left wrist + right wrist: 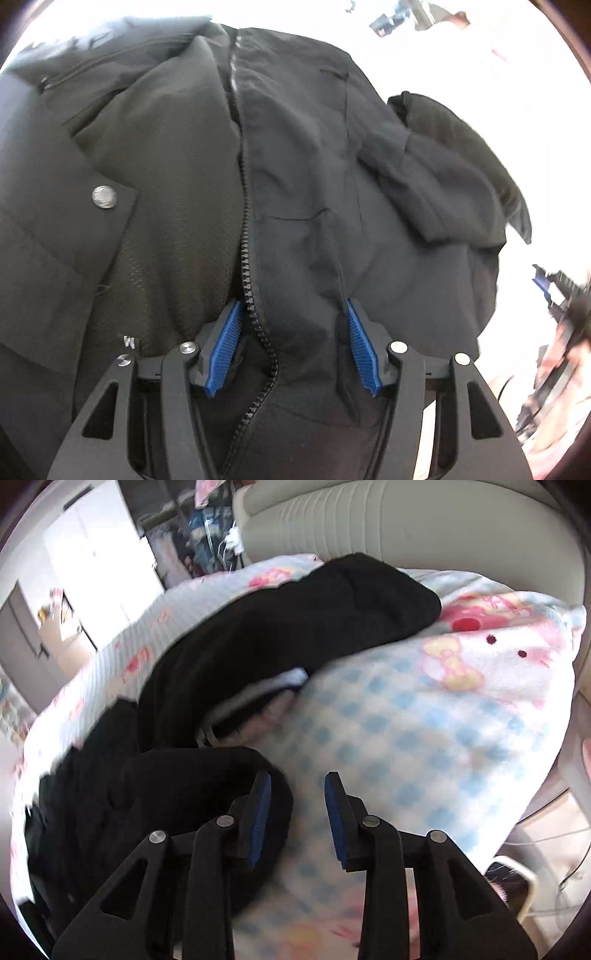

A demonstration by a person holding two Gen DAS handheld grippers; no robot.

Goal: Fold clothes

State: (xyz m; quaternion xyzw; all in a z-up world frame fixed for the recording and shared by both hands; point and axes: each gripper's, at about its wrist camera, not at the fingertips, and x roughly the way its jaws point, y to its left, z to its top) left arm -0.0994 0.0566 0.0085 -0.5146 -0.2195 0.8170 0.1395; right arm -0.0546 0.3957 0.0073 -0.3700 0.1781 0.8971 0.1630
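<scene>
While our left gripper (293, 314) stands apart over the black jacket (303, 166) spread across the patterned blanket (406, 720), zipper (245, 236) between its fingers, our empty, part-open right gripper (297, 801) should pinch the hem squarely.

black jacket (295, 166) running past the left wrist view's left and bottom edges, right gripper (561, 295) a motion-blurred smear at the right edge, patterned blanket (406, 720) and room behind smeared
</scene>
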